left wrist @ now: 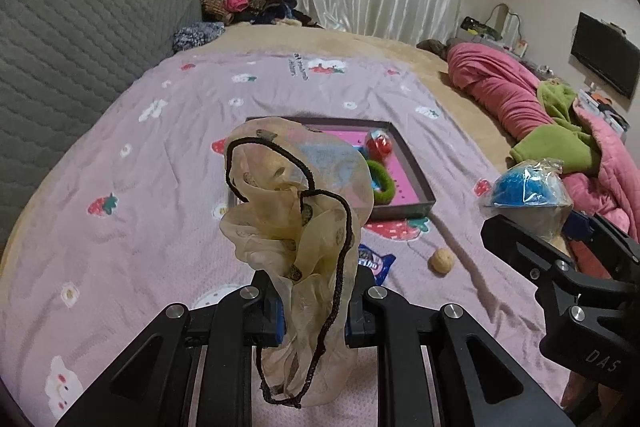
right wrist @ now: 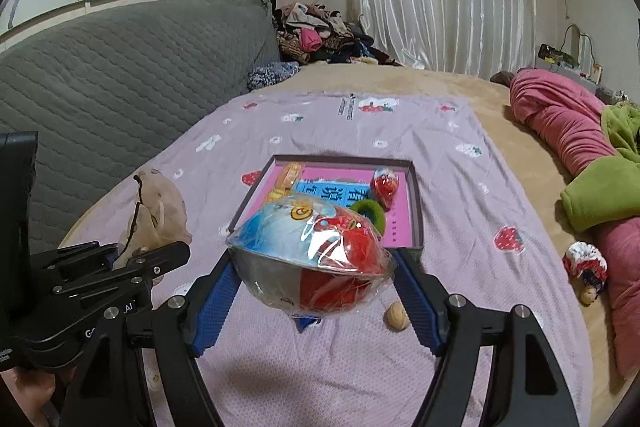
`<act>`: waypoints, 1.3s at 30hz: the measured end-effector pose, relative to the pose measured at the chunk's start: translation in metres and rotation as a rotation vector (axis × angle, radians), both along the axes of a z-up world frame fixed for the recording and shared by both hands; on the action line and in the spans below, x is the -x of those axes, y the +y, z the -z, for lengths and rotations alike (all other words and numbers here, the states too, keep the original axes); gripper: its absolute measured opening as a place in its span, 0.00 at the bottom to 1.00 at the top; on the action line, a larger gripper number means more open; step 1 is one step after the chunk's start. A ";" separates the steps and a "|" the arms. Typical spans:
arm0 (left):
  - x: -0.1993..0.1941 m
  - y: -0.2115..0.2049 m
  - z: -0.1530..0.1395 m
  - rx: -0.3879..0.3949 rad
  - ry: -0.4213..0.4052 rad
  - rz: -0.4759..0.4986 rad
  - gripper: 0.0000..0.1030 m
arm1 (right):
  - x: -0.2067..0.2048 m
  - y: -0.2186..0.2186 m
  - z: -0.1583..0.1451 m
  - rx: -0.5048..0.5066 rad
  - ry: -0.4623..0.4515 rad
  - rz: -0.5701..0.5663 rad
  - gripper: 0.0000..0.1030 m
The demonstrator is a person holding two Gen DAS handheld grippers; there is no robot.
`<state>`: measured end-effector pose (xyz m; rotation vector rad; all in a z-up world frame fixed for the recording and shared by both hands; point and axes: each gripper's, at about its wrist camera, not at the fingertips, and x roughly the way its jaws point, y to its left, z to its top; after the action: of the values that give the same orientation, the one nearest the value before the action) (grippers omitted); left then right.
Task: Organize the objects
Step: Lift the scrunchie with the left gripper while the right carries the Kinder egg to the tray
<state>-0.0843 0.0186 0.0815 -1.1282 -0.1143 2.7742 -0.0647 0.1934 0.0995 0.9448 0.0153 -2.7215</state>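
Observation:
My left gripper (left wrist: 314, 311) is shut on a sheer cream scrunchie with a dark elastic cord (left wrist: 296, 203) and holds it above the bed; it also shows in the right wrist view (right wrist: 156, 223). My right gripper (right wrist: 314, 291) is shut on a plastic-wrapped blue and red half-ball toy (right wrist: 316, 251), seen in the left wrist view (left wrist: 528, 187) at the right. Ahead lies a dark shallow box with a pink floor (left wrist: 420, 179) (right wrist: 416, 195), holding a red ball (right wrist: 385, 187), a green hair ring (right wrist: 372, 213) and a blue card.
A walnut (left wrist: 441, 260) (right wrist: 397, 314) and a blue snack packet (left wrist: 378, 263) lie on the lilac strawberry sheet (left wrist: 160, 187). A grey quilted headboard (right wrist: 120, 67) is left. Pink and green blankets (right wrist: 580, 155) and a small patterned scrunchie (right wrist: 586, 263) lie right.

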 end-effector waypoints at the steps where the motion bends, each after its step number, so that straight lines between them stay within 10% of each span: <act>1: 0.001 0.000 -0.003 -0.002 0.006 0.000 0.19 | 0.001 0.001 -0.004 -0.003 0.006 -0.001 0.73; 28: 0.101 0.008 -0.068 0.040 0.090 0.017 0.19 | 0.092 0.014 -0.067 -0.029 0.090 0.047 0.74; 39: 0.154 0.014 -0.048 0.015 0.079 0.015 0.19 | 0.130 0.019 -0.051 -0.010 0.092 0.057 0.74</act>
<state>-0.2384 0.0326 0.1296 -1.0170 -0.0767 2.8066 -0.1948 0.2121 0.1500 0.8339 0.0192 -2.8176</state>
